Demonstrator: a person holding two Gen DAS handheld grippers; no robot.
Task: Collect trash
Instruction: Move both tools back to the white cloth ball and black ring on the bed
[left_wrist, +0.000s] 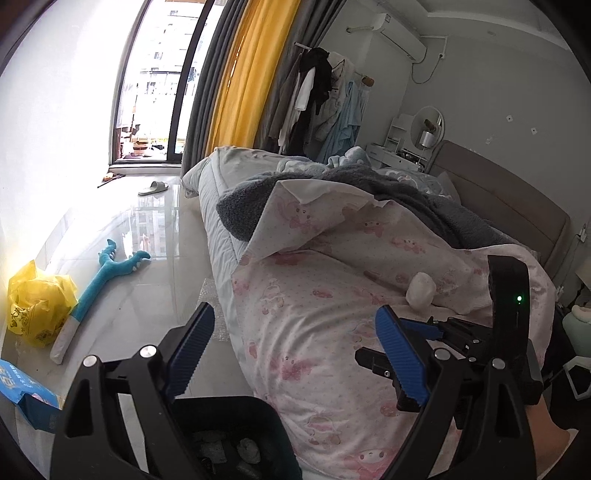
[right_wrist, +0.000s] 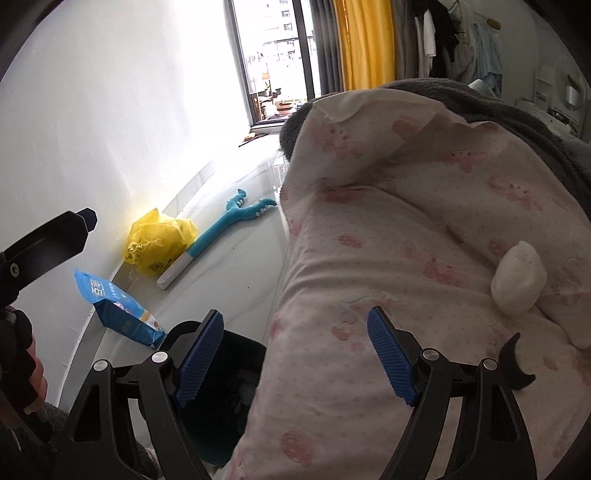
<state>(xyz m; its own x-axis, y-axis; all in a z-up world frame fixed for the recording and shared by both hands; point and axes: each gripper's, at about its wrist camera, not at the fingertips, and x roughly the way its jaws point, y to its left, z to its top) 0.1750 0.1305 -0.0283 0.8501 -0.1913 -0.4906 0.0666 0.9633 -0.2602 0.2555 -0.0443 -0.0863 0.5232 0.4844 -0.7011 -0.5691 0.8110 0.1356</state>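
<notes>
Glossy pale floor tiles (left_wrist: 122, 295) run along the side of a bed spread with a white quilt printed with pink cartoon figures (left_wrist: 332, 314), and both devices hang over the bed's near edge. Each is spread wide and holds nothing: the left hand-held gripper (left_wrist: 295, 354) sits over the quilt edge with the black waste bin (left_wrist: 236, 439) directly below it, and the right hand-held gripper (right_wrist: 295, 354) points across the quilt. The bin, already carrying a few crumpled grey-white scraps, seems parked against the bed so that a piece lifted off the quilt needs only a short drop.

The nearest piece of trash is a crumpled white tissue wad (right_wrist: 519, 280), lying in a fold of the quilt ahead and to the right of the right device, well apart from its fingers (right_wrist: 391, 354). My guess is that it is the next target, and the soft, yielding quilt may bunch into the grip along with it.

Ahead and to the left, on the floor by the wall, lie a crumpled yellow plastic bag (right_wrist: 159, 240), a blue printed paper packet (right_wrist: 118, 306) and a long teal plush toy with a white handle (right_wrist: 218, 236). Bag and packet could be trash; the toy probably is not. A grey fleece blanket (left_wrist: 406, 192) covers the far part of the bed.
</notes>
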